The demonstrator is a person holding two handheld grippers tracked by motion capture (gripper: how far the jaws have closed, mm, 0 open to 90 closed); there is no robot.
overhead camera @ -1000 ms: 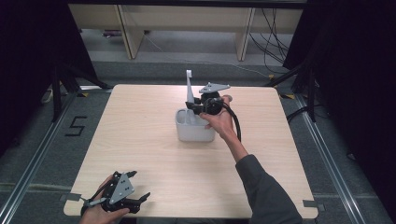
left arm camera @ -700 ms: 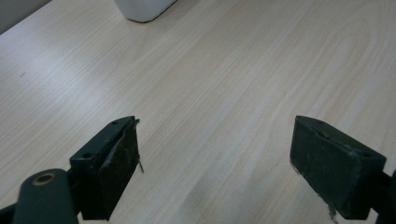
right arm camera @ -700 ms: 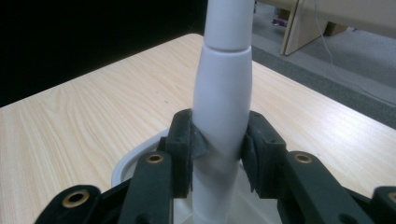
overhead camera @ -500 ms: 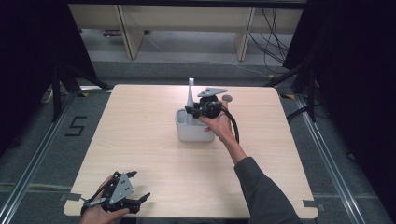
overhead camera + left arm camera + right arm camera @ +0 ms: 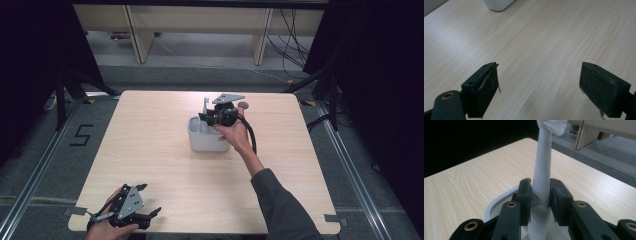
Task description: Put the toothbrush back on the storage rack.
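A white brush (image 5: 205, 106) with a long straight handle (image 5: 543, 165) stands upright in a white container (image 5: 207, 140) near the table's middle. My right gripper (image 5: 204, 118) reaches over the container's rim (image 5: 499, 203). Its jaws have just been closing, and both pads now press on the lower part of the handle (image 5: 541, 195). The brush's pale tufted head shows at the top of the right gripper view. My left gripper (image 5: 150, 199) rests at the table's front left corner. Its jaws stand wide open over bare wood (image 5: 539, 82) with nothing between them.
A small grey round disc (image 5: 243, 105) lies on the wooden table (image 5: 150, 140) just behind the right hand. Beyond the table's far edge stand shelf legs with cables on the floor. Metal rails run along both sides of the table.
The brush stands lower in the container than a second ago, with the right gripper around it. The left gripper has not moved.
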